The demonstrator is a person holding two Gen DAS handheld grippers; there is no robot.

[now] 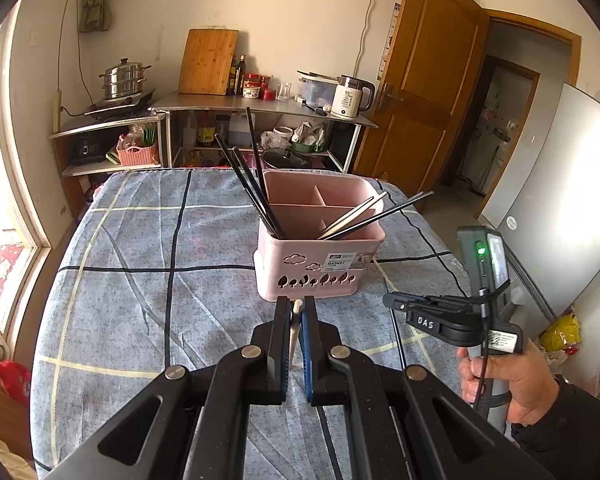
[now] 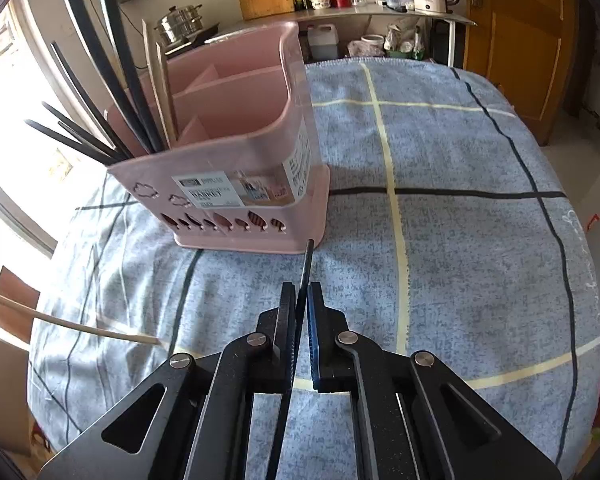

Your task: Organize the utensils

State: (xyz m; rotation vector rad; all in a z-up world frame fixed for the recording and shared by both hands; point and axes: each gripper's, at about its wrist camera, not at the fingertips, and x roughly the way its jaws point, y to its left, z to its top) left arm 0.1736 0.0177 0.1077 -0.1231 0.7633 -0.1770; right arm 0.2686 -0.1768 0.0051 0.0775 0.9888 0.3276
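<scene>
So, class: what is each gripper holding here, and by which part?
The left gripper pinches a pale chopstick near one end. The right gripper clamps a black chopstick near its tip, which pokes out toward the pink basket.

The right hand-held gripper (image 2: 302, 304) is clamped tight on a thin black chopstick (image 2: 308, 264), whose tip pokes out past the fingers toward the pink plastic utensil basket (image 2: 236, 160). That basket sits on the blue checked cloth (image 2: 440, 240) covering the bench, with black chopsticks (image 2: 100, 80) and pale wooden chopsticks (image 2: 160, 88) leaning out of its left compartment. A pale wooden stick (image 2: 68, 324) reaches in from the left edge.
</scene>
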